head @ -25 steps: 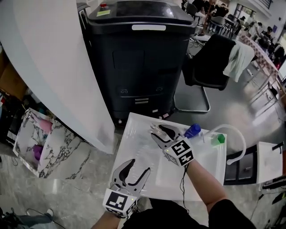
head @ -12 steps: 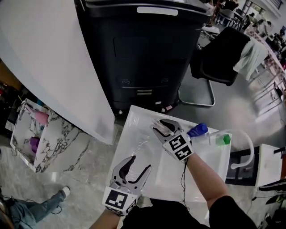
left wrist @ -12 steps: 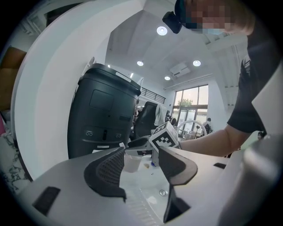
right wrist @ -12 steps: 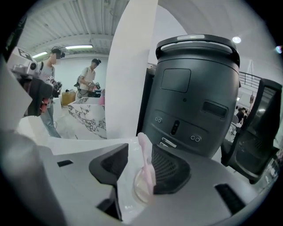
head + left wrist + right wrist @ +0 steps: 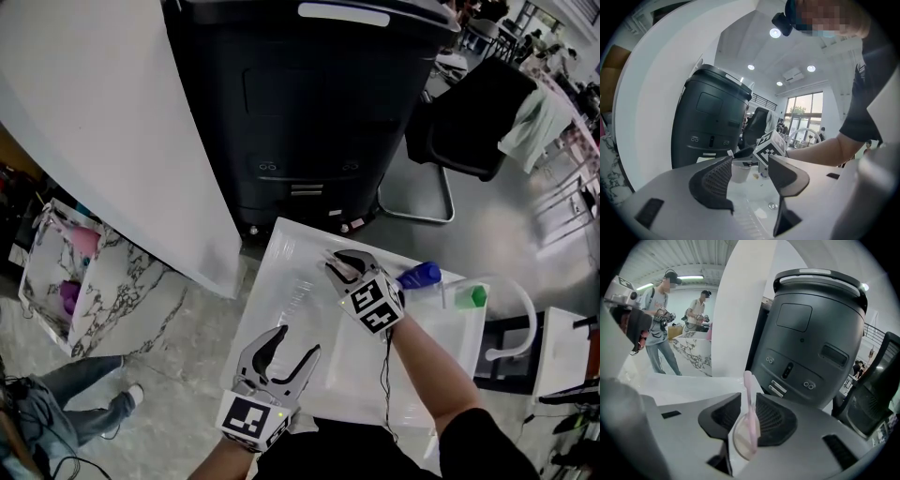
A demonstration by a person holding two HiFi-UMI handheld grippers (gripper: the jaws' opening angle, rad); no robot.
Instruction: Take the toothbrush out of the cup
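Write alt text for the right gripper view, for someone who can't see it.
The right gripper's jaws, which have just been closing, flank a pink toothbrush standing upright in a pale cup, with a sliver of gap left of the handle. Behind them rises a tall dark grey machine, and two people stand at far left.

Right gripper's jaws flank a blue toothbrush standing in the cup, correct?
Not blue: the toothbrush is pink, as the right gripper view shows. It stands in the cup, between the right gripper's jaws, which have just been closing.
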